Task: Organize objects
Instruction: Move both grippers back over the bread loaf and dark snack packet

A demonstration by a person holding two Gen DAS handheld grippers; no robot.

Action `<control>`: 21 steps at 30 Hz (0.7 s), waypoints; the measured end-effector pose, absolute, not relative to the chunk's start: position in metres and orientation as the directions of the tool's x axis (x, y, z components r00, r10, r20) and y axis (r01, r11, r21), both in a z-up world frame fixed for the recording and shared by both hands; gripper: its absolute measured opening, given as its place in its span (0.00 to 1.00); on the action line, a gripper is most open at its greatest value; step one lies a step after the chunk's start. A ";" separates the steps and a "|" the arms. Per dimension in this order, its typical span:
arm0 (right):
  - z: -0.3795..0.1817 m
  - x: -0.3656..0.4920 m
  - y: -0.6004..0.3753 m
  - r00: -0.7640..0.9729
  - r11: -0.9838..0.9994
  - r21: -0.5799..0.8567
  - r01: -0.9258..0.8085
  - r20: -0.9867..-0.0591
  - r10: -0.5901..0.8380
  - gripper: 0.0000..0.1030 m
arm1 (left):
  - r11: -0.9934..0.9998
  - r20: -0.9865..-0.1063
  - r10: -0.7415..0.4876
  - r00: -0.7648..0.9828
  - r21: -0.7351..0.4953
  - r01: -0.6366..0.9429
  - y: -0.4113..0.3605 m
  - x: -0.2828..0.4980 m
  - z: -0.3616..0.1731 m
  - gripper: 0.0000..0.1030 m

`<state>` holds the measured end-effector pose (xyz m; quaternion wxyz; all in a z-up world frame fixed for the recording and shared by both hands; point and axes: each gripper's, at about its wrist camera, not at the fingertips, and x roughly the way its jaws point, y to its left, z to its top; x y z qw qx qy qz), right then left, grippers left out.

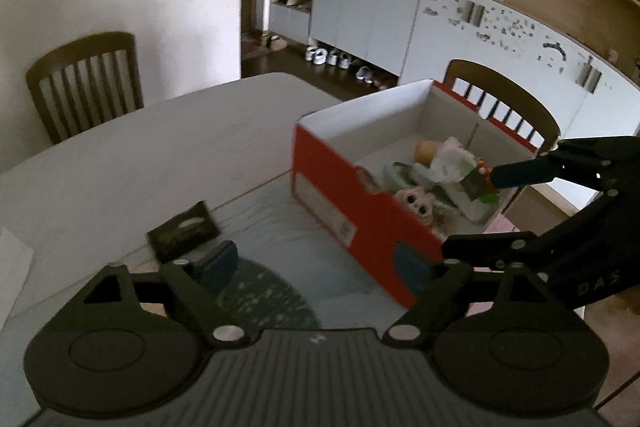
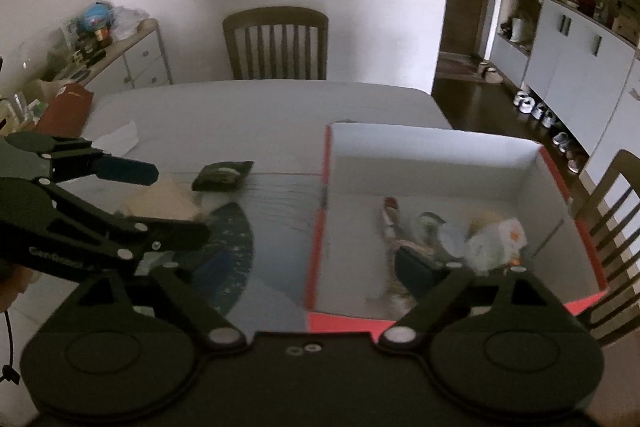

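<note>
A red shoebox (image 1: 340,187) with a white inside (image 2: 432,155) stands on the table. In it lie a doll's head (image 1: 416,201), a white packet (image 1: 452,159) (image 2: 492,239) and other small items. My left gripper (image 1: 316,267) is open over the patterned mat (image 1: 280,239), its right finger beside the box's red side, with nothing between its fingers. My right gripper (image 2: 316,267) is open too and straddles the box's near left corner, one finger over the contents. A small dark packet (image 1: 184,233) (image 2: 222,175) lies on the table left of the box.
A beige sheet (image 2: 160,203) and white paper (image 2: 120,139) lie left of the mat. Wooden chairs stand at the far side (image 2: 276,43) and behind the box (image 1: 504,103). A brown bag (image 2: 66,111) sits at the table's left edge.
</note>
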<state>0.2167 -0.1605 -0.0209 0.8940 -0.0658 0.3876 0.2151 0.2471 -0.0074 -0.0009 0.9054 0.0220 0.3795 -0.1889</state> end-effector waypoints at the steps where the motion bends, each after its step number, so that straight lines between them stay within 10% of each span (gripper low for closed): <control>1: -0.021 0.215 -0.155 0.605 0.896 0.045 -0.442 -0.722 0.335 0.89 | 0.929 -0.695 -0.324 0.642 -0.106 0.353 -0.001 0.246 -0.002 0.87; 21: -0.043 0.263 -0.060 0.551 0.816 -0.035 -0.577 -0.754 0.357 0.90 | 0.999 -0.755 -0.036 0.655 -0.003 0.052 0.090 0.259 -0.051 1.00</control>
